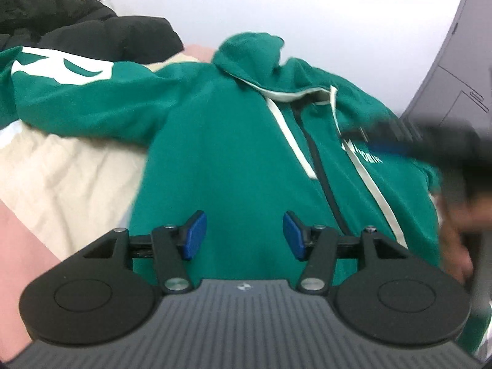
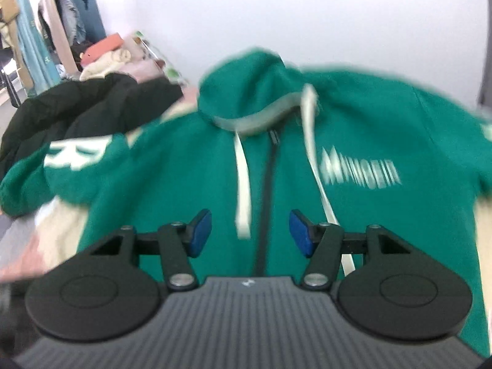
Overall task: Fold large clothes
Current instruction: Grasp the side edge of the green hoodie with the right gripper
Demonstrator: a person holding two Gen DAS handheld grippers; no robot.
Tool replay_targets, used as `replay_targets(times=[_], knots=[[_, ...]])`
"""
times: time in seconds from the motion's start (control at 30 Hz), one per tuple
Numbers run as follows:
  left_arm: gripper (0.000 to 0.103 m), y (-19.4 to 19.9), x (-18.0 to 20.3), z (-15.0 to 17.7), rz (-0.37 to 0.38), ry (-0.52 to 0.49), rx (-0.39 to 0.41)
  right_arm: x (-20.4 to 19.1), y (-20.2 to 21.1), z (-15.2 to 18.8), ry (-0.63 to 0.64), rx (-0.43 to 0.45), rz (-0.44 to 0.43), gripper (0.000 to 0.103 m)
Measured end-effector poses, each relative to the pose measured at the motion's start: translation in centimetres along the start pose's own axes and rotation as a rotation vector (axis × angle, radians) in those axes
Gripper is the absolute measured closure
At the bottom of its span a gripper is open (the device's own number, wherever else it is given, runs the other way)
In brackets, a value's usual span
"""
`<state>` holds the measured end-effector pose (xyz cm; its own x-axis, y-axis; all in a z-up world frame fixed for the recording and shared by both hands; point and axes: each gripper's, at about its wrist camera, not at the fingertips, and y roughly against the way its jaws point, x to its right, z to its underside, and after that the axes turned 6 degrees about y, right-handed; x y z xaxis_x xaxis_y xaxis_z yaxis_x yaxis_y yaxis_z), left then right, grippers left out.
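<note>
1. One green zip hoodie [image 1: 221, 153] lies front-up and spread out on a cream sheet [image 1: 70, 181]; it is the landmark for everything below.
2. Its hood [image 1: 249, 55] sits at the far end, toward the white wall [image 1: 276, 0], and is lined with a pale edge.
3. Two cream drawcords [image 1: 289, 135] run down from the hood on either side of the dark zipper [image 1: 323, 178], which is closed along the chest.
4. White lettering [image 2: 359, 172] marks the chest on the side of the zipper nearer the right gripper; the right wrist view blurs it too much to read.
5. One sleeve [image 1: 80, 92] stretches out to the left of the hoodie's body and carries a large white letter print [image 1: 61, 67].
6. Beyond that sleeve, a black padded jacket [image 1: 77, 30] lies bunched up, touching or just beside it.
7. The left gripper [image 1: 244, 235] hovers over the lower front of the hoodie, left of the zipper, its blue pads [image 1: 193, 235] standing apart with nothing between them.
8. The right gripper [image 2: 250, 233] hangs over the zipper line at the lower chest, jaws likewise parted and gripping nothing.
9. At the hoodie's right edge in the left wrist view, a blurred dark device and a hand [image 1: 458, 246] show.
</note>
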<state>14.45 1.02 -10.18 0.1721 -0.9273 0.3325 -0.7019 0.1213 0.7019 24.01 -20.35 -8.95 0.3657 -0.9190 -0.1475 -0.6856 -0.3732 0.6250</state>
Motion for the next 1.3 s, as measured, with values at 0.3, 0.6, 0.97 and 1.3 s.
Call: replay_targets(times=[0.3, 0.6, 0.97, 1.3], knots=[[0.042, -3.0, -5.1, -2.1, 0.0, 0.07, 0.019, -4.6, -12.1, -9.7, -0.114, 0.078, -0.017, 0.037], [0.042, -5.7, -9.0, -4.1, 0.113, 0.192, 0.066, -7.7, -25.0, -14.0, -0.068, 0.091, 0.09, 0.023], [0.042, -6.6, -12.4, -4.5, 0.279, 0.337, 0.105, -6.1, -28.9, -14.0, -0.038, 0.042, 0.272, 0.083], [0.042, -2.7, -11.5, -5.1, 0.284, 0.315, 0.213, -2.5, -14.1, -15.0, 0.01, 0.1, 0.198, 0.089]])
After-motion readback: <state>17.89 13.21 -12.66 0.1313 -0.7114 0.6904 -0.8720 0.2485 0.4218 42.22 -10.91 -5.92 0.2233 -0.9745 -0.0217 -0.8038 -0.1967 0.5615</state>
